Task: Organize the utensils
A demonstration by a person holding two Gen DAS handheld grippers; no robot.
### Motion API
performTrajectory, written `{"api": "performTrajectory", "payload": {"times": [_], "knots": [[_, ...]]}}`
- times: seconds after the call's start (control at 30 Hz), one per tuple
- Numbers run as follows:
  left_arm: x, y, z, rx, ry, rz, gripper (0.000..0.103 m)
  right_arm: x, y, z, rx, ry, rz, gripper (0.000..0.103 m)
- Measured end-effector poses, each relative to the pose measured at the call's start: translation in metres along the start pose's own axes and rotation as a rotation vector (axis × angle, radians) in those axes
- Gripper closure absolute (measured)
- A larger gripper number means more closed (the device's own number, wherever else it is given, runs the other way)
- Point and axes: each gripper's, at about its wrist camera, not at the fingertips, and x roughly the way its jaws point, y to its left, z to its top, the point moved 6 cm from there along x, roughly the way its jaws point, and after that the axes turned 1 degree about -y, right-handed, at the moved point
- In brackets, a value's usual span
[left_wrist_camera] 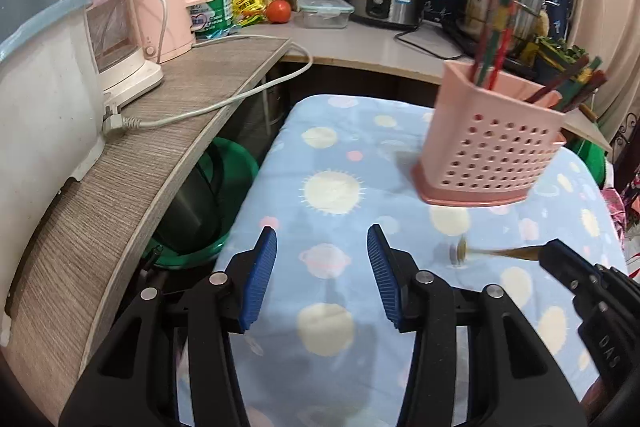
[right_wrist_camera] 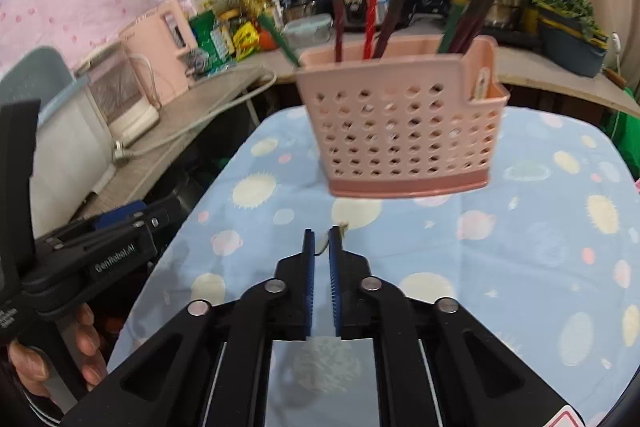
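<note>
Your right claw (right_wrist_camera: 322, 243) is closed on a blurred brass-coloured spoon (left_wrist_camera: 492, 251), its long axis lying crosswise above the near half of the planet-print desk (right_wrist_camera: 520, 227), bowl end toward your left claw (left_wrist_camera: 322, 247), which stands half open and empty. Ahead, toward the far edge, the pink perforated caddy (right_wrist_camera: 400, 131) holds upright chopsticks (right_wrist_camera: 372, 11); nothing lies between.

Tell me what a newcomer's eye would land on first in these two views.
First, the pink perforated plastic utensil basket standing on the blue planet-print cloth, with red, brown and green chopsticks sticking up out of it. Next, the right gripper in front of the basket, shut on a slim brass-coloured spoon. The left gripper is open and holds nothing.
</note>
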Motion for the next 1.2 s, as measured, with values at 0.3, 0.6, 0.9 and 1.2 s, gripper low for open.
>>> {"api": "performTrajectory", "payload": {"times": [0.3,0.6,0.9,1.2], "knots": [[-0.043,-0.052,0.021,0.020,-0.020,-0.098,0.058,-0.063,-0.035,0.036,0.049,-0.116,-0.006,0.101],[-0.060,-0.085,0.069,0.015,-0.046,-0.165,0.059,-0.111,-0.049,0.117,0.084,-0.258,0.056,0.101],[-0.067,-0.089,0.090,0.021,-0.067,-0.189,0.060,-0.096,-0.054,0.179,0.075,-0.293,0.029,0.101],[-0.066,-0.091,0.080,0.039,-0.034,-0.244,0.097,-0.050,-0.057,0.179,0.074,-0.221,-0.001,0.101]]}}
